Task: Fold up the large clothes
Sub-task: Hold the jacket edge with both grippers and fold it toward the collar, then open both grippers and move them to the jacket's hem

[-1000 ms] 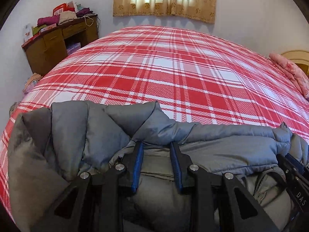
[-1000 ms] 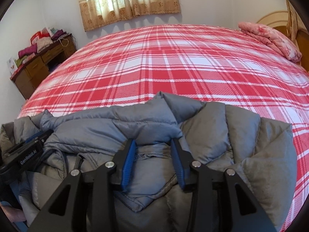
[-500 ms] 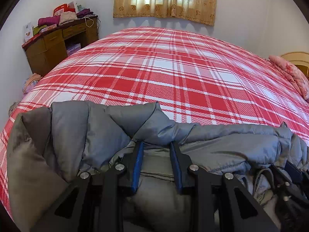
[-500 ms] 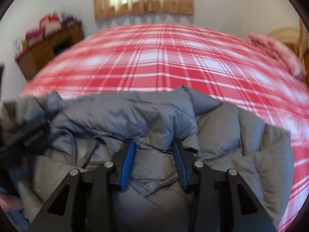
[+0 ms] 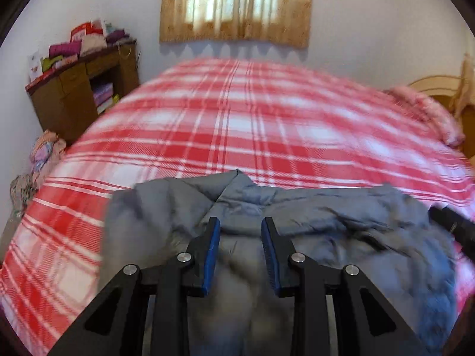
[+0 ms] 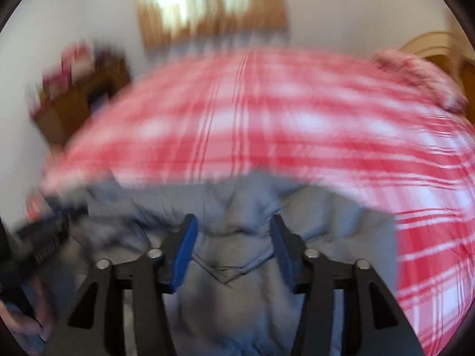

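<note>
A grey puffer jacket (image 5: pixel 311 216) lies bunched at the near edge of the red plaid bed (image 5: pixel 252 124). My left gripper (image 5: pixel 240 228) is open just above the jacket, its blue pads apart with nothing between them. In the blurred right wrist view the jacket (image 6: pixel 237 207) lies below my right gripper (image 6: pixel 233 228), which is open wide and empty. The right gripper shows at the right edge of the left wrist view (image 5: pixel 454 225). The left gripper and the hand holding it show at the left of the right wrist view (image 6: pixel 41 240).
A wooden desk (image 5: pixel 80 89) piled with clothes stands at the back left by the wall. A pink pillow (image 5: pixel 427 112) and wooden headboard (image 5: pixel 439 89) are at the right. A curtained window (image 5: pixel 237 3) is behind the bed. A heap of cloth (image 5: pixel 38 160) lies on the floor left.
Both grippers have pulled back and up from the jacket, and the right jaws have opened wider. The jacket now lies lower and farther away, and both views are motion-blurred.
</note>
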Motion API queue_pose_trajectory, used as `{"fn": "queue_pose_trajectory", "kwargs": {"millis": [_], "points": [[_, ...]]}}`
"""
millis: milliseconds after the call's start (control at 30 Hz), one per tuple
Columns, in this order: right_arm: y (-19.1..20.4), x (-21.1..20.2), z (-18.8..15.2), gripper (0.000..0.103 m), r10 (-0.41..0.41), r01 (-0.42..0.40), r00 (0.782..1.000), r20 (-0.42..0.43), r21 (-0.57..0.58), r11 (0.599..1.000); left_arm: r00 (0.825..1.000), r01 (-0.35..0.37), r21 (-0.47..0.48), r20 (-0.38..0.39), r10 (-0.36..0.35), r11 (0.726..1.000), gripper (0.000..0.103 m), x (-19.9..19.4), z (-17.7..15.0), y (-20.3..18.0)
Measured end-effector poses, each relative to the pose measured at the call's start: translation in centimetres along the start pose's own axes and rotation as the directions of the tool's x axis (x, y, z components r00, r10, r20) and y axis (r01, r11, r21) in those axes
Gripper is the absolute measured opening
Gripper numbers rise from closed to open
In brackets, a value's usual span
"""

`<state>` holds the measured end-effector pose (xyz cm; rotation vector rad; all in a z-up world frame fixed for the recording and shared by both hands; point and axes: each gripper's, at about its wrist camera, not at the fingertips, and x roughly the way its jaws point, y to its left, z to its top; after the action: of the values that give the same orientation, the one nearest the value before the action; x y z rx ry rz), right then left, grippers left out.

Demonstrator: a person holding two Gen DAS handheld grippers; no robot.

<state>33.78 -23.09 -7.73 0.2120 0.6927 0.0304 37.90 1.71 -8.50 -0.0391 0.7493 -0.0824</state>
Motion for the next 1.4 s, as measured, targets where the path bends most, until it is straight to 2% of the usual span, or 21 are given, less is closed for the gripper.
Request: {"fn": "queue_pose_trajectory", "kwargs": {"millis": [33,100,233,300,367,467,567,700,800,900,1033,1167,1400], "points": [[-0.8,-2.3,-0.3,0.082,0.027,-0.028,0.999,0.037,0.029,0.999,1.0,0.02,0.007,0.018,-0.02,1.0,0.03,-2.1,-0.6,0.4],[-1.7,-5.8,-1.1,0.081,0.061,-0.065,0.995,0.075,0.046,0.997,0.999,0.043,0.026,0.03,-0.044,0.999,0.032,-4.8,-1.5,0.7],[-3.1,-13.2,-4.4,0.081,0.077,-0.082,0.989,0.129,0.033,0.996,0.993,0.104,0.034,0.058,-0.106,0.994,0.037,-11.9,-5.1,2.5],[-3.9,-17.6,-6.7,0.082,0.072,-0.075,0.984,0.16,0.012,0.997,0.989,0.126,0.015,0.072,-0.127,0.992,0.056,-14.6,-6.9,3.7],[-4.8,-21.1,-8.6,0.082,0.056,-0.056,0.981,0.183,-0.002,0.998,0.985,0.15,-0.015,0.089,-0.148,0.989,0.066,-17.8,-9.1,5.3],[-6.8,-27.0,-12.7,0.088,0.023,-0.021,0.976,0.215,-0.011,1.0,0.978,0.188,-0.073,0.103,-0.18,0.979,0.069,-22.2,-13.0,7.8],[-8.0,-30.7,-16.2,0.089,0.002,0.0,0.98,0.2,-0.012,1.0,0.979,0.191,-0.105,0.099,-0.18,0.976,0.069,-25.0,-16.3,9.6],[-9.4,-32.6,-20.2,0.089,-0.027,0.024,0.992,0.121,0.025,0.999,0.989,0.133,-0.076,0.074,-0.128,0.988,0.07,-28.4,-21.0,11.0],[-10.0,-32.9,-22.5,0.089,-0.008,0.006,0.998,0.055,0.036,0.999,0.996,0.073,0.008,0.056,-0.073,0.997,0.07,-30.4,-24.0,11.2],[-9.9,-33.0,-24.4,0.089,-0.001,0.001,1.0,0.02,0.012,1.0,0.997,0.051,0.036,0.049,-0.053,0.998,0.071,-31.3,-26.5,11.7],[-9.5,-31.9,-26.9,0.089,0.024,-0.023,0.999,-0.03,0.033,0.999,0.999,0.045,-0.028,-0.021,-0.046,0.999,0.071,-30.4,-29.6,13.4],[-9.2,-30.8,-28.9,0.089,0.055,-0.049,0.995,-0.079,0.081,0.996,0.987,0.124,-0.139,-0.088,-0.137,0.983,0.071,-29.1,-31.6,15.0],[-9.0,-29.6,-30.5,0.089,0.031,-0.022,0.991,-0.128,0.074,0.997,0.978,0.094,-0.107,-0.176,-0.112,0.99,0.071,-26.5,-33.4,14.7]]}}
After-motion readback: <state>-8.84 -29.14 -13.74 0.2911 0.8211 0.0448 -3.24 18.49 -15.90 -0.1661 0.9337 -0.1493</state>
